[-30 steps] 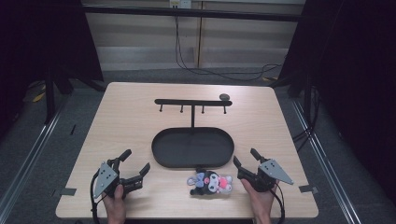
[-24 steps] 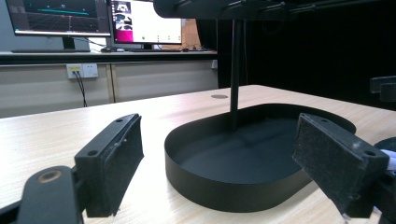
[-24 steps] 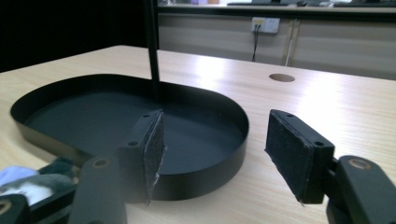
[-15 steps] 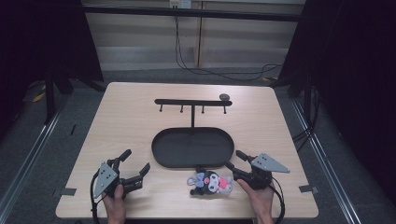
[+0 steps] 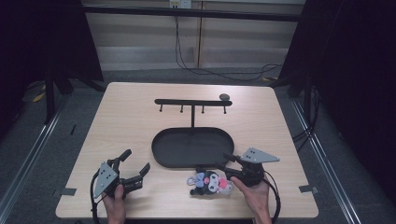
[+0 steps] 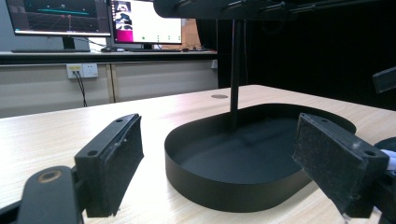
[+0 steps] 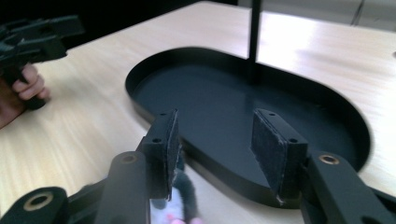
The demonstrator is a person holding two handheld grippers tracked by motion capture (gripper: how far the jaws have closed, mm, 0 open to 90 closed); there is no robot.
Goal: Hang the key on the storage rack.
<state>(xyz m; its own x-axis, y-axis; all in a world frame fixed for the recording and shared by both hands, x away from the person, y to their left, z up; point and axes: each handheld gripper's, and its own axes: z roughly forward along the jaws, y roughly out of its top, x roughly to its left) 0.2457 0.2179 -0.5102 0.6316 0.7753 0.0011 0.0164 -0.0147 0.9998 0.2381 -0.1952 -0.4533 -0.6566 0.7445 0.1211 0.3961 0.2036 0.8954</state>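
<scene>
A: So, what sits on the table?

B: A black oval tray lies at the middle, with a thin post rising from its far edge to a crossbar with four small hooks. A small plush toy lies on the wood just in front of the tray, near the front edge. It is soft and multicoloured: dark patches, white, grey and pink.

A: And the grippers?

B: The left gripper rests at the front left, well apart from the toy, its jaws spread wide with nothing between them. The right gripper hangs low over the toy's right side, jaws parted. In the right gripper view the toy lies just below the left jaw; whether it touches is unclear.
</scene>
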